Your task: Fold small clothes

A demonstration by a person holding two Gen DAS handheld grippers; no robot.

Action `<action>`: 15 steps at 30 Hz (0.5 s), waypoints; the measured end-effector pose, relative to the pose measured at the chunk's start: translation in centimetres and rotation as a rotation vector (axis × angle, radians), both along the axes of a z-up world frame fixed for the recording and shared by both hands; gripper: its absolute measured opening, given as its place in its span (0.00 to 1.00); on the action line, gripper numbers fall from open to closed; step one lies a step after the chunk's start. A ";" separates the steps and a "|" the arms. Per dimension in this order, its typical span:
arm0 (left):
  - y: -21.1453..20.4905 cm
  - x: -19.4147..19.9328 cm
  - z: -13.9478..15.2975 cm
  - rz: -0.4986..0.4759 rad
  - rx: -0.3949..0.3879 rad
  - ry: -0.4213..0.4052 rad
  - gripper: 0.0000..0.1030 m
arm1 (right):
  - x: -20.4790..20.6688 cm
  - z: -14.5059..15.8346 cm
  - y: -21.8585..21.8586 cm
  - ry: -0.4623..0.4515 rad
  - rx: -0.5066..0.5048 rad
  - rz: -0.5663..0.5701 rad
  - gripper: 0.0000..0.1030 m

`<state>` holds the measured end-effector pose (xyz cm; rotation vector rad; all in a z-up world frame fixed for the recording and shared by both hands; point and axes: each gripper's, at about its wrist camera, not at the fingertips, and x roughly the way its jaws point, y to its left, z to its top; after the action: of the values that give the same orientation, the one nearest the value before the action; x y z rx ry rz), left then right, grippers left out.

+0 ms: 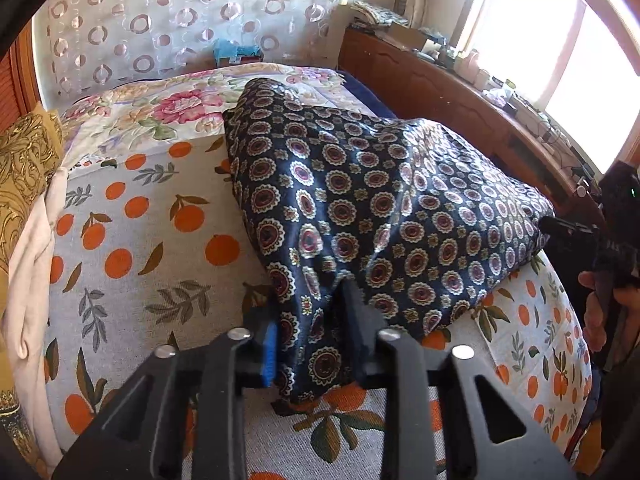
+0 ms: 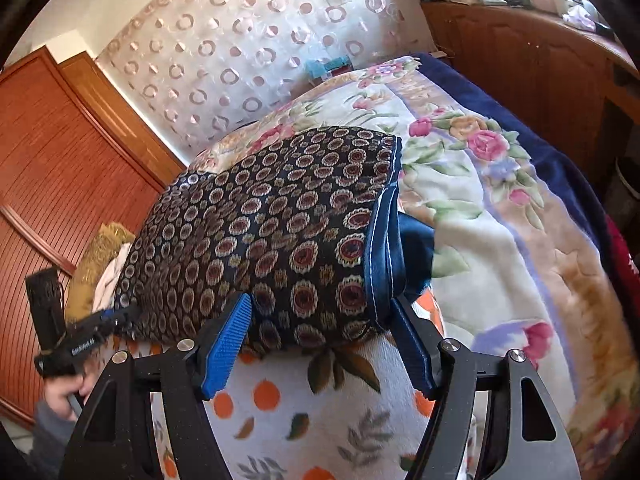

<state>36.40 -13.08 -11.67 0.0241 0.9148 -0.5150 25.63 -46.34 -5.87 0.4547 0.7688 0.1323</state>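
Far left, left wrist view: a gold brocade cushion (image 1: pixel 24 160) at the bed's edge, with a pale cream cloth (image 1: pixel 34 280) bunched just beside it. Both rest against a white bedsheet printed with oranges and leaves (image 1: pixel 132 240), which covers the near part of the bed. Behind it lies a cream fleece blanket with pink roses (image 1: pixel 168 104).

Centre: the dark navy garment with round medallion print (image 1: pixel 360 208) lies across the orange-print sheet, its far end over the rose blanket, raised and tented. The left gripper (image 1: pixel 316 344) has its black fingers, blue-padded, pressed together on the garment's near corner, cloth pinched between them.

Right, same view: the right gripper (image 1: pixel 592 240) at the garment's far right edge, partly cut off by the frame; jaw state not readable here.

Right wrist view: the right gripper (image 2: pixel 324 344) has its blue ribbed pads (image 2: pixel 226 344) spread on either side of the garment's (image 2: pixel 280 232) blue-hemmed edge; the cloth sits between them, not clamped. The left gripper (image 2: pixel 92 332) shows at far left, at the garment's opposite corner.

Background: a sheer white curtain with ring pattern (image 2: pixel 240 40), a reddish wooden door (image 2: pixel 52 184), a wooden ledge (image 1: pixel 460 80) under the window cluttered with small items too small to identify. No containers made out clearly.
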 end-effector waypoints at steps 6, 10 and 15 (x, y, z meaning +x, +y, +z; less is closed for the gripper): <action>0.0 -1.2 1.8 -0.011 -0.009 -0.070 0.05 | 2.1 -0.5 3.1 0.031 -0.134 0.000 0.20; 0.9 -2.9 3.6 -0.008 -0.024 -0.115 0.04 | 2.8 0.8 4.4 0.007 -0.173 0.044 0.06; 2.7 -5.4 5.5 0.006 -0.035 -0.162 0.04 | 0.6 3.6 5.9 -0.063 -0.197 0.081 0.05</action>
<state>31.00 -10.38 -6.18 0.0306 0.7468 -0.5155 26.20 -40.43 -2.27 0.2311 0.7307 0.1442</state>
